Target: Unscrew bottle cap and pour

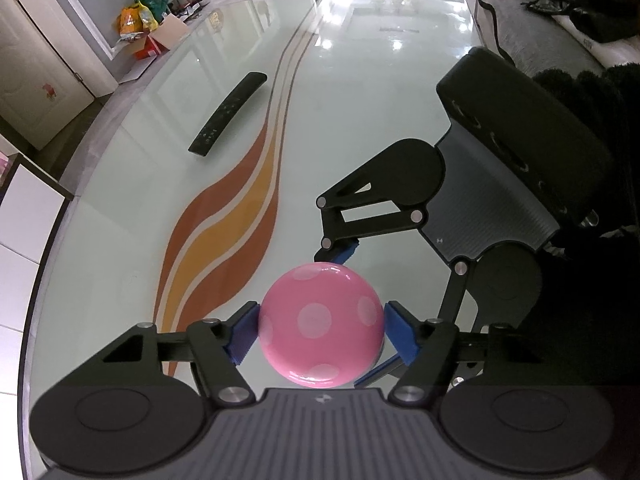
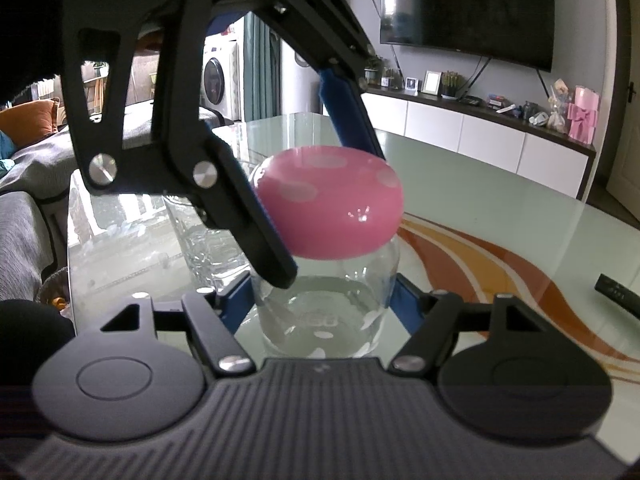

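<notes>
Daylight glares off the glass table [image 1: 380, 40] beyond the left gripper, while fisheye edges bend and the close casings blur darkly.

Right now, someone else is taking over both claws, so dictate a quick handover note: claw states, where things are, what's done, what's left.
Left claw: shut on the pink dotted cap, gripping it from above.
Right claw: shut on the clear glass bottle, low on its body, holding it upright on the glass table.
Empty glass stands just behind the bottle.
Done: both grips set.
Left: the cap is on the bottle, so unscrew it, lift it off, then pour into the glass.
</notes>
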A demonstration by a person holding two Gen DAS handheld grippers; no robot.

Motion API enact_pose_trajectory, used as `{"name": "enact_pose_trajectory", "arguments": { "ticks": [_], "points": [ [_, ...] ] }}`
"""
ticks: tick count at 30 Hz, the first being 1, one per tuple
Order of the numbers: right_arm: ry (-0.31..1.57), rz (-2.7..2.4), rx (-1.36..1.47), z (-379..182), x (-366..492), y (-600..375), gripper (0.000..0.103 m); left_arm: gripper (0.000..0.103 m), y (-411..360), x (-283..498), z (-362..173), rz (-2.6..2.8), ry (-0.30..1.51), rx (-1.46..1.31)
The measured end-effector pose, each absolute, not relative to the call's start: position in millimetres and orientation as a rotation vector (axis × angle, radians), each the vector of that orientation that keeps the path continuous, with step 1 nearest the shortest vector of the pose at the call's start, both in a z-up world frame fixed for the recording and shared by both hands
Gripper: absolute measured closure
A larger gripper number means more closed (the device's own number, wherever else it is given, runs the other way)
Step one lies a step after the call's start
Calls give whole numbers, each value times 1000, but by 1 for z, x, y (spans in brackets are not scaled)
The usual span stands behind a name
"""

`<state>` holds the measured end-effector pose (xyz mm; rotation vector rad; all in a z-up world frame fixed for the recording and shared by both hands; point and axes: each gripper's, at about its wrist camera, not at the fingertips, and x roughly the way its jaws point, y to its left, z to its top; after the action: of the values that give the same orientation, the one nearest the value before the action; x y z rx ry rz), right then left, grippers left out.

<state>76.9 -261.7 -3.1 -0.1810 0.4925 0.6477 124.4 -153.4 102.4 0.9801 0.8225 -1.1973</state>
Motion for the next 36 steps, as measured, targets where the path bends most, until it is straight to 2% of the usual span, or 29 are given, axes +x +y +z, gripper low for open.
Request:
{"name": "enact_pose_trajectory", "arguments": {
  "ticks": [36],
  "points": [
    [473,556,-128,-6,70,-261,31,35,-147,125,103,-908,924,782]
  ]
}}
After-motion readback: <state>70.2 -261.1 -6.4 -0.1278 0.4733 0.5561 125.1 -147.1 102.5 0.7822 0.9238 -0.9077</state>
